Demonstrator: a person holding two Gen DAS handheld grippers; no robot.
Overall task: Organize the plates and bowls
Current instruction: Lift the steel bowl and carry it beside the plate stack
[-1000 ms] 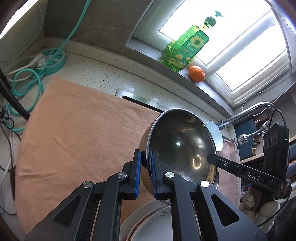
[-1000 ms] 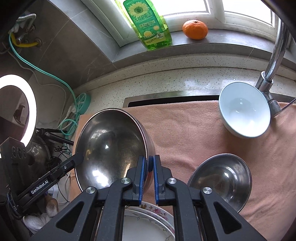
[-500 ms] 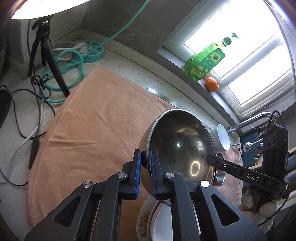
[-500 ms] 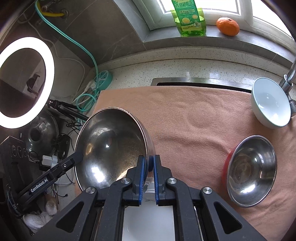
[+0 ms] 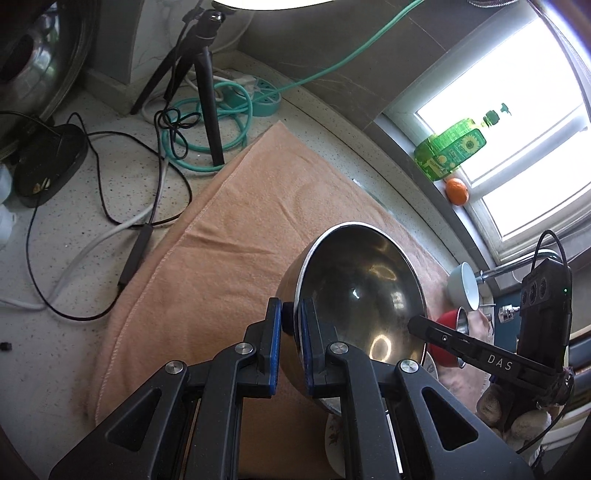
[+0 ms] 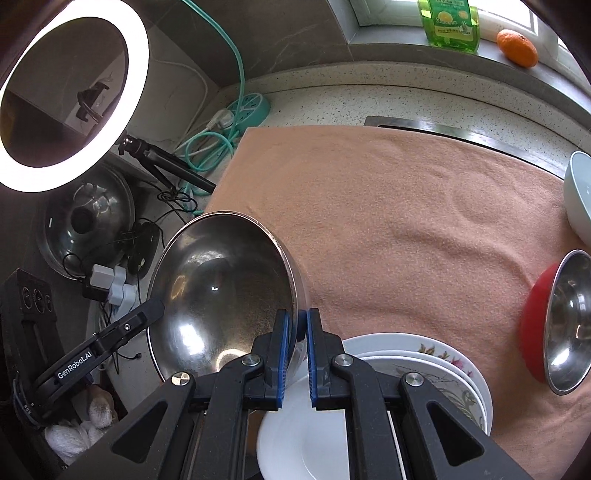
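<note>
Both grippers hold one large steel bowl (image 5: 362, 291) by opposite sides of its rim, lifted above the peach towel (image 5: 236, 236). My left gripper (image 5: 291, 325) is shut on the rim. My right gripper (image 6: 295, 332) is shut on the rim of the same bowl (image 6: 221, 295). Under the bowl sits a stack of white flowered plates (image 6: 436, 373). A red bowl with a steel inside (image 6: 565, 321) and a pale blue bowl (image 6: 580, 195) lie on their sides at the towel's right edge.
Left of the towel (image 6: 388, 206) stand a ring light (image 6: 70, 92) on a tripod (image 5: 199, 74), cables (image 5: 110, 206), a teal power strip (image 6: 247, 107) and a steel lid (image 6: 88, 221). A green soap bottle (image 6: 450, 22) and an orange (image 6: 517, 48) sit on the windowsill. A faucet (image 5: 509, 266) is at the right.
Both grippers have risen and drawn back with the large steel bowl held between them. More of the counter, the tripod and the plate stack has come into view.
</note>
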